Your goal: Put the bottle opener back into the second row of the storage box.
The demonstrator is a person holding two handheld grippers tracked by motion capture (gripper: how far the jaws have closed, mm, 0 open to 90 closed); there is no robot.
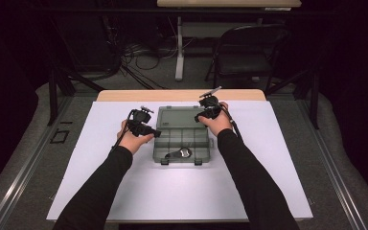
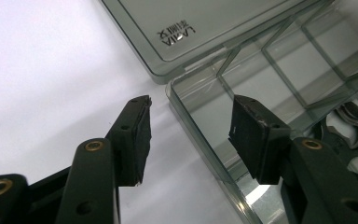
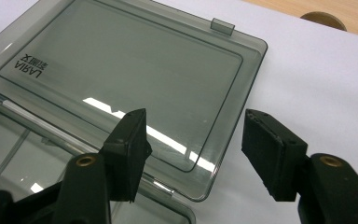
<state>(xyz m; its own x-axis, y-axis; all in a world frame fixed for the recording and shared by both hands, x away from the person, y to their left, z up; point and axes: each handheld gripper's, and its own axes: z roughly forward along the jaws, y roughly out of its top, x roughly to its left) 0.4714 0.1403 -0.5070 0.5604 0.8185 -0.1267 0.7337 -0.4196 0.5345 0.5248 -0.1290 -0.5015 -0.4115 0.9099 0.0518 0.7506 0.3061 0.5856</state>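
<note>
A clear grey compartment box lies open on the white mat, its lid folded flat on the far side. A dark metal tool rests in a front compartment, also visible as a curved piece. My left gripper is at the box's left side. Its jaws stand open astride the box's left wall, one outside over the mat, one inside, without pressing on it. My right gripper hovers open over the lid's right near corner, nothing between its pads.
The white mat covers most of the wooden table, with free room all round the box. A round hole shows in the wood beyond the mat. A folding chair and cables stand on the floor behind.
</note>
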